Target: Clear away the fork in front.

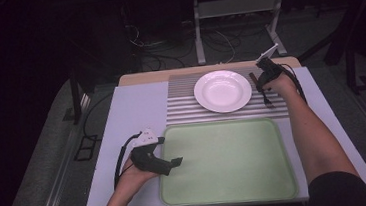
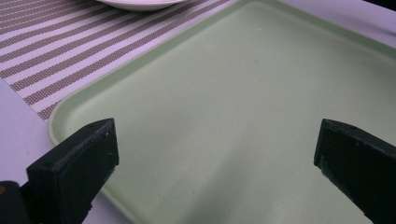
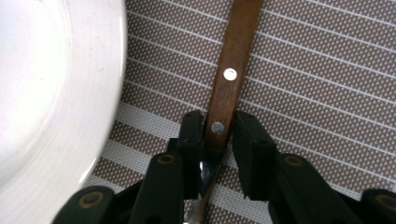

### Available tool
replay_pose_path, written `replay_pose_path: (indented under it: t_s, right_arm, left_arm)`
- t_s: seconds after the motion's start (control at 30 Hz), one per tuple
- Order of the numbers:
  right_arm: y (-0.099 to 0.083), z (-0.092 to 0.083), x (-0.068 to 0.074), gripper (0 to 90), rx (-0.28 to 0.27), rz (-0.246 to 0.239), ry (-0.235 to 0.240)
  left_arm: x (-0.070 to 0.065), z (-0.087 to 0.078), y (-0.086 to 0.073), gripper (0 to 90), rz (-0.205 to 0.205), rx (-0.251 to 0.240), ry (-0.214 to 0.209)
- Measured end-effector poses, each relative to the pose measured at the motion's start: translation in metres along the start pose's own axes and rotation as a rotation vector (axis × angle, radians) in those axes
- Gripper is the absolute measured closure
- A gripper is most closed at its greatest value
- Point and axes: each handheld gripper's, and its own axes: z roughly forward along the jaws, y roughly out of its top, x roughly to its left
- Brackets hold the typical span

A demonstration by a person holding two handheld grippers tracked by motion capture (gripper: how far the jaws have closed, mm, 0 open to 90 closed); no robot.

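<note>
The right tongs have closed on the wooden handle of a fork, both pads pressed against its sides near the end where the wood meets the metal neck, with the fork lying flat on the striped mat under them. The grip sits far toward the metal end, so on lifting the long handle ahead of the tongs may swing or droop, and smooth wood between narrow pads could twist or slip out. The white plate lies just to the side of these tongs, and a sideways drift while rising could knock the fork against its rim. The pads also reach down close to the mat, so the weave might catch and drag along. The left tongs stand wide open with nothing between them, hovering at the near corner of the green tray; if they sink they could press the rim and shift the tray on the table
</note>
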Motion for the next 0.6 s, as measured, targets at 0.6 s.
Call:
replay_pose_path:
  t_s: [0.6]
  right_arm:
    - [-0.01,-0.002,-0.009,77.2,-0.072,-0.035,0.051]
  left_arm:
    - [0.001,-0.001,0.0,0.0,-0.003,-0.001,0.005]
